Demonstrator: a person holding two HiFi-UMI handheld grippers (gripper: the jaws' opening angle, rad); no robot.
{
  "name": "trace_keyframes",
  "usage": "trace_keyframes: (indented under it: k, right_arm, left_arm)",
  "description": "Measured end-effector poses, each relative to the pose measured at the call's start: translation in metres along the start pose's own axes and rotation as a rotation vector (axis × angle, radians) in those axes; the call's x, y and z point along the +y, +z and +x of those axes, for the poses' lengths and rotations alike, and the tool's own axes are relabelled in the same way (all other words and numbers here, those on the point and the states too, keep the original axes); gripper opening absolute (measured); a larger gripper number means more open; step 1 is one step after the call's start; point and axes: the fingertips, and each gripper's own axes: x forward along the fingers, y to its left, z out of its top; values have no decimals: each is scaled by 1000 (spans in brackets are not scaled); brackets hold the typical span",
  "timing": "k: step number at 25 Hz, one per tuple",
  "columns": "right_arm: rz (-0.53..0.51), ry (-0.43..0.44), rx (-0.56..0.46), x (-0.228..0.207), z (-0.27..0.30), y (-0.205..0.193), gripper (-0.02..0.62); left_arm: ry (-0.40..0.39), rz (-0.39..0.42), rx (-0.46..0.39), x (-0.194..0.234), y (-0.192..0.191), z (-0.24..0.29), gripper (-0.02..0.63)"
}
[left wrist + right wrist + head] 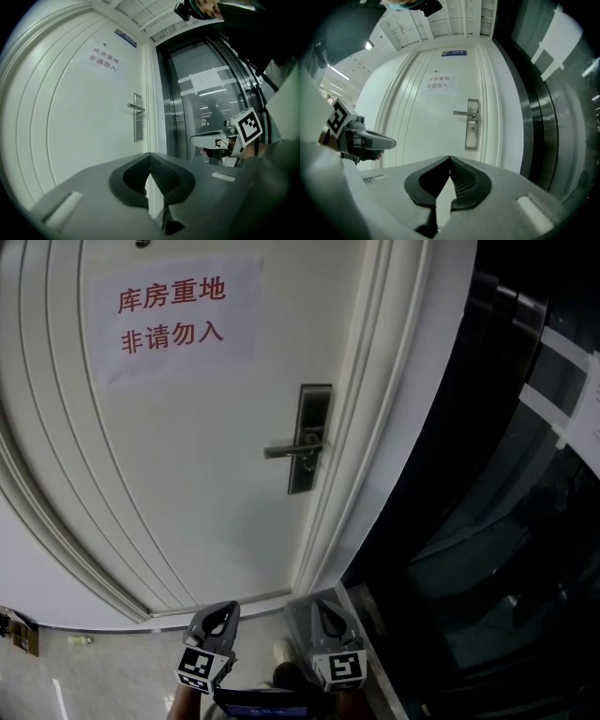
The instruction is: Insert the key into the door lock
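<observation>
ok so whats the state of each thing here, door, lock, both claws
door, shut
handle, level, not pressed
keyhole, no key in it
left claw, shut, nothing seen in it
right claw, shut, nothing seen in it

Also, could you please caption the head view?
Left hand-held gripper and right hand-held gripper, both shut, face a white door with silver lever-handle lock plate and red-lettered paper notice.
</observation>
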Motion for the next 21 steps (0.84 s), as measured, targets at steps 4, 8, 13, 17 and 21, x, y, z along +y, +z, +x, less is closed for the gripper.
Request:
trace_keyframes:
  k: [4,8,13,17,21]
  right_arm:
    - [-5,-3,3,-1,-1,0,2]
    - [-2,-4,6,-1,1,-1,2]
    - [-2,2,4,2,5,-1,2]
    - [0,5,9,4,7,-1,2]
    - [-2,9,12,5,10,-3,2]
  left_arm:
    - [-5,-3,1,-1,-1,1,2]
    - [-7,-3,2,0,0,2,2]
    - [-3,-5,6,4,-1,2,2]
    - [-3,-8,5,6,-1,3,2]
    - [-3,-10,6,8,-1,4,2]
